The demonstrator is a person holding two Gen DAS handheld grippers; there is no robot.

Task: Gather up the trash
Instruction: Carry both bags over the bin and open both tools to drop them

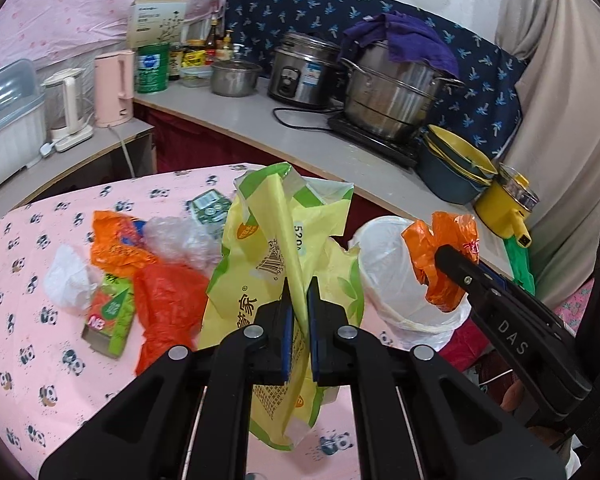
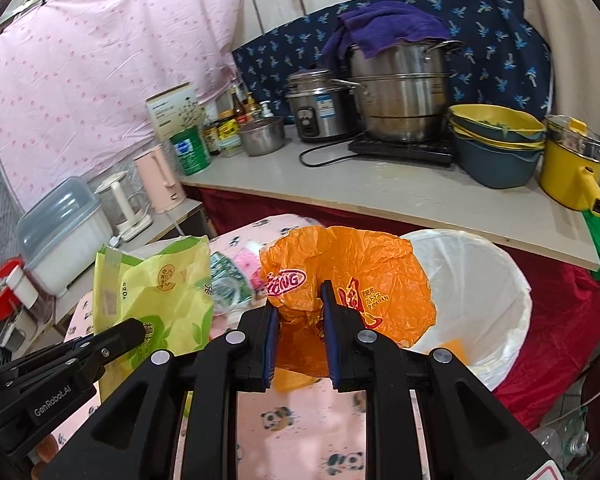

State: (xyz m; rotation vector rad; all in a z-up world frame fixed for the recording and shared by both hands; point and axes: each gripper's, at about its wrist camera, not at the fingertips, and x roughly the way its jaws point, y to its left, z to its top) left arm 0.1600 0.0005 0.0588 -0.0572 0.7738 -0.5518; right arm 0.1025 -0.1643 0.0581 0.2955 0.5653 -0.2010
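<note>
both grippers are carrying trash toward the bin. left gripper (image 1: pixel 299 292) is pinching a fold of the yellow-green wrapper (image 1: pixel 276 240), jaws clamped on it, wrapper hanging above the table (image 1: pixel 28 360). right gripper (image 2: pixel 298 300) is clamped on the orange bag (image 2: pixel 364 280), which is hanging at the near rim of the white-lined bin (image 2: pixel 496 280), partly over the opening.

to do it well: carrying the orange bag fully over the opening before letting go (it's light and crumpled, judging it could catch on the rim or drift out). wrapper going second, keeping the two grippers from crowding the same opening.

still lying on the table: another orange bag (image 1: pixel 116 240), clear plastic (image 1: pixel 176 236), white plastic (image 1: pixel 66 278), red bag (image 1: pixel 168 304), green carton (image 1: pixel 112 316). counter (image 1: pixel 260 120) behind is holding pots and kettles, well apart from the path. nothing is blocking the bin apart from the grippers' own loads.
</note>
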